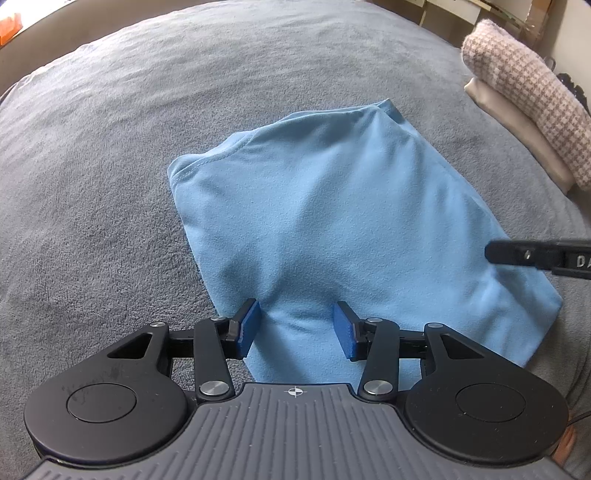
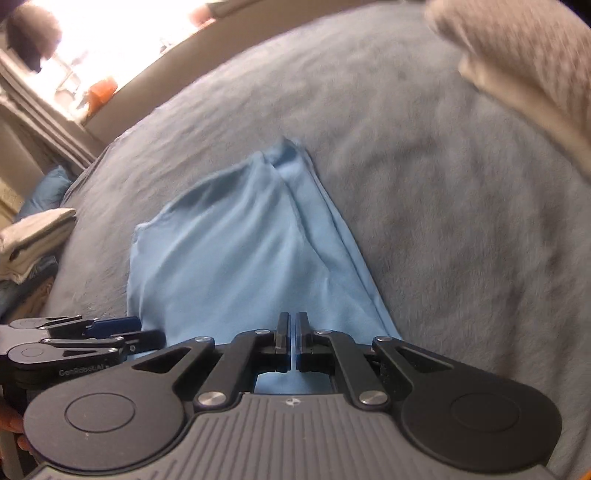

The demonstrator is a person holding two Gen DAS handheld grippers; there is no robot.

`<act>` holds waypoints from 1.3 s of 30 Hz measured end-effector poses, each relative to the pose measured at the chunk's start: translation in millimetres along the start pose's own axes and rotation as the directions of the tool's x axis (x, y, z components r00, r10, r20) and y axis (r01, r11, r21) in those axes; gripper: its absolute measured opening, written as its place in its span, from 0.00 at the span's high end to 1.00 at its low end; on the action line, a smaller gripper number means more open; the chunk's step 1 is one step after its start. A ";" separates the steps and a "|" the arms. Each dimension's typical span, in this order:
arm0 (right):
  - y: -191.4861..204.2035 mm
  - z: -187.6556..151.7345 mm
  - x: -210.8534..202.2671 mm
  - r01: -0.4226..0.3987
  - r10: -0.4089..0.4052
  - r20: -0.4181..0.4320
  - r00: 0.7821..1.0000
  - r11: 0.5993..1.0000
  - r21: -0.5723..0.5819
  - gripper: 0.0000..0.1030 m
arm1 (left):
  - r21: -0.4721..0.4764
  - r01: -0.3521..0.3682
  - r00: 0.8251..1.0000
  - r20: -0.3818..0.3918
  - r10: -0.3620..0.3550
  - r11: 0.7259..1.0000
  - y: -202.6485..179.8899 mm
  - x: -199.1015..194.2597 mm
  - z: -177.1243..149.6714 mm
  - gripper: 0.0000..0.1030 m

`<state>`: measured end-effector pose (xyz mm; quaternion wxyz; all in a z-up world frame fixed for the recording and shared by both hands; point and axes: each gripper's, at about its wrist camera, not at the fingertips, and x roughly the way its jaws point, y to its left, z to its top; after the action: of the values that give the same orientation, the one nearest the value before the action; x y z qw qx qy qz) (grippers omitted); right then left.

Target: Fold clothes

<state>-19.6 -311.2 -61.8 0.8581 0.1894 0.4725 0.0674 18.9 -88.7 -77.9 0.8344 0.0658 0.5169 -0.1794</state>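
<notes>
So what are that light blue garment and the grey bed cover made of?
Light blue garment: looks like soft matte knit, cotton-like jersey, judging by its stitched hem and limp folds. Grey bed cover: seemingly plush fleece, given its fuzzy, mottled nap.

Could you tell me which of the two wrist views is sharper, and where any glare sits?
Left wrist view: crisp on the light blue garment and grey blanket. Right wrist view: motion-smeared, worst on the folded checked knit; window at upper left blown out white.

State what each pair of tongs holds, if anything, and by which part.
Right tongs: shut on the near edge of the light blue garment. Left tongs: open over the garment's near end, holding nothing.
</notes>
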 end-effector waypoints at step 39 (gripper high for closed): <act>-100.7 104.4 81.0 -0.409 0.439 -0.083 0.895 0.880 0.243 0.41 | -0.306 0.391 0.917 0.209 -0.340 0.868 113.9 40.8 22.3 0.45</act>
<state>105.4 -407.2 -114.3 0.7621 0.3766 0.4811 0.2143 95.8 0.9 -112.5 0.8198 -0.1927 0.4797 -0.2463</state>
